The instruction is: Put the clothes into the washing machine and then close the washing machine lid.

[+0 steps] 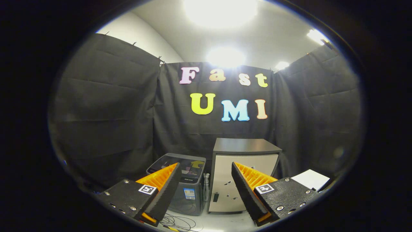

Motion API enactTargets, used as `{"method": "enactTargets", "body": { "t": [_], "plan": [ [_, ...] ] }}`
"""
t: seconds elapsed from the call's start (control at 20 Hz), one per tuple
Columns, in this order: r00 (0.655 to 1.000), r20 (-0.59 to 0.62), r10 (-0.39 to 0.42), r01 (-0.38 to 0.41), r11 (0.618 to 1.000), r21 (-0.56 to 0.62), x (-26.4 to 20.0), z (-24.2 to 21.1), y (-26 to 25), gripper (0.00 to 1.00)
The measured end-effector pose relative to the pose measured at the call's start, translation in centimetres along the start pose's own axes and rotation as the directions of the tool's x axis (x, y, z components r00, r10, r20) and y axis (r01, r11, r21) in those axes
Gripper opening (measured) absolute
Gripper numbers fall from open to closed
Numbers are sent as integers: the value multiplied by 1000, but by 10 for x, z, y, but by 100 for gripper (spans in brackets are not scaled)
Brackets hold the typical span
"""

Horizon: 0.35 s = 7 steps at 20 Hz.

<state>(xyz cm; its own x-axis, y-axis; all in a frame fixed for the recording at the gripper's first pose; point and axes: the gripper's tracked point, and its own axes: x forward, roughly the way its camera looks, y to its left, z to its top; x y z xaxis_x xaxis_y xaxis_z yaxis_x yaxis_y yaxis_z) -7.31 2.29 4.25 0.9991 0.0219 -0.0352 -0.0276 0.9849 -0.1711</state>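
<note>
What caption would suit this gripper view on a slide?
Open orange-and-black gripper facing a small dark grey top-loading washing machine with its lid down, beside a beige cabinet with a dark top.

Gripper [204,167], lower centre of the frame: its two orange fingers [161,177], each edged with a black pad, stand spread wide apart with nothing held between them. Their black mounts, each bearing a square marker, sit at lower left and lower right.
</note>
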Motion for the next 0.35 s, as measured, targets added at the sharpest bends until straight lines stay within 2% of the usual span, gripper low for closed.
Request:
{"method": "enactTargets", "body": {
  "t": [0.35],
  "plan": [
    [1000, -9, -5, 5, 1000, -16, -4, -3, 4, 95]
  ]
}}
